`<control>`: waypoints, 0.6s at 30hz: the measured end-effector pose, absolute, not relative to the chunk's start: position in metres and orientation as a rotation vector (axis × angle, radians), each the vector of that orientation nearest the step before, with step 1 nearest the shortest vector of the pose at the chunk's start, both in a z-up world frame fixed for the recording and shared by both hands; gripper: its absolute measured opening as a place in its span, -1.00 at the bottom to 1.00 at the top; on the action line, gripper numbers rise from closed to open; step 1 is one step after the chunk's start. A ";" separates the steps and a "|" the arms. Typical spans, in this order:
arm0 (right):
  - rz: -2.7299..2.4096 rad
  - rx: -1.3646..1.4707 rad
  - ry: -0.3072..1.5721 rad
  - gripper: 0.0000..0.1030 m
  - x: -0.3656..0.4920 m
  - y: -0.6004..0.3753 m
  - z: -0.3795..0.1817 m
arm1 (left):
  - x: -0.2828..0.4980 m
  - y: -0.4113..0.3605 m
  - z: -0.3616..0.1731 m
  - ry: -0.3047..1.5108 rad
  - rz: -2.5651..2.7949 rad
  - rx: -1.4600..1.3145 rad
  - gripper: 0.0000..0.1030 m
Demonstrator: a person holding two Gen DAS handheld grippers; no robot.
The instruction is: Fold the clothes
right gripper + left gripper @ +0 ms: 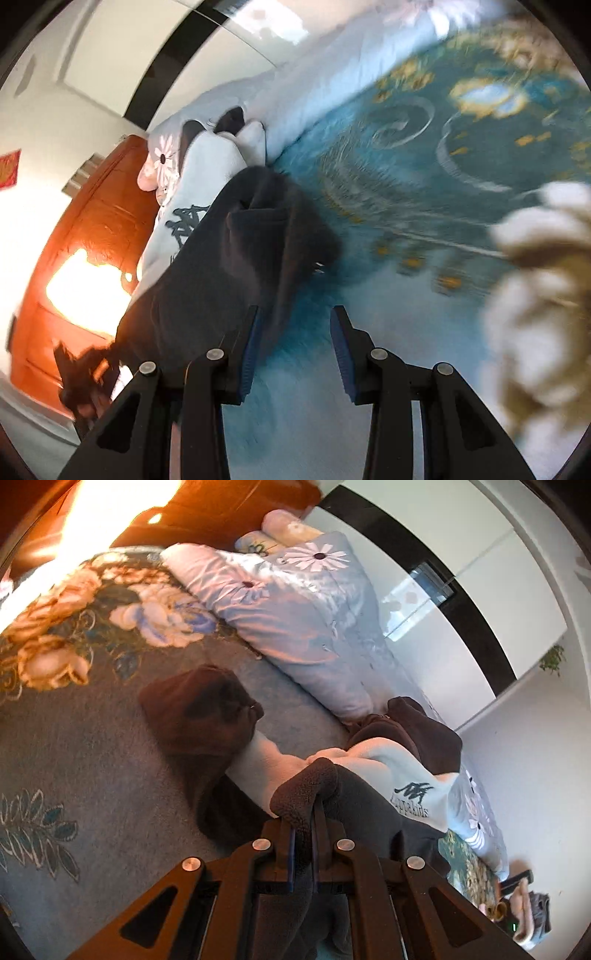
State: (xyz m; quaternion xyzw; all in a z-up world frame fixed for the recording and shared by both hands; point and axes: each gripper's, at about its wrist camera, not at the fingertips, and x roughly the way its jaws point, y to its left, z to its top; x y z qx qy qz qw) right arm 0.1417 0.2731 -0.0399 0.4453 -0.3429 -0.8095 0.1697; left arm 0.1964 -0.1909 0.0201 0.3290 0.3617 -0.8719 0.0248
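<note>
**Left-wrist view: dark fleece pinched, right tool spread above the blanket**

Left-wrist view shows the left gripper clenched on a thick fold of dark grey fleece garment, its jaws pressed nearly together with nubbly pile bunched up between them. From the pinch, at about 1 o'clock, the fleece lies over a white sweatshirt with a black printed logo and dark brown sleeves and hood, the hood sitting rounded and soft at 10 o'clock. All of it rests on a plush floral blanket, grey-blue with cream roses. A puffy pale-blue quilt with daisy prints runs along 12 to 2 o'clock.

Right-wrist view is motion-blurred. The right gripper is released, blue ribbed pads well apart, gripping nothing, tilted over the teal blanket pile. The dark fleece drapes at 10 to 11 o'clock, touching the left finger's outer side, with the white sweatshirt beyond it. An orange wooden headboard glares at 9 o'clock.
</note>
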 end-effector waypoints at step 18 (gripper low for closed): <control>-2.278 1.079 -1.426 -0.87 0.105 0.300 -0.041 | 0.216 -0.162 0.042 1.085 -2.857 1.112 -0.87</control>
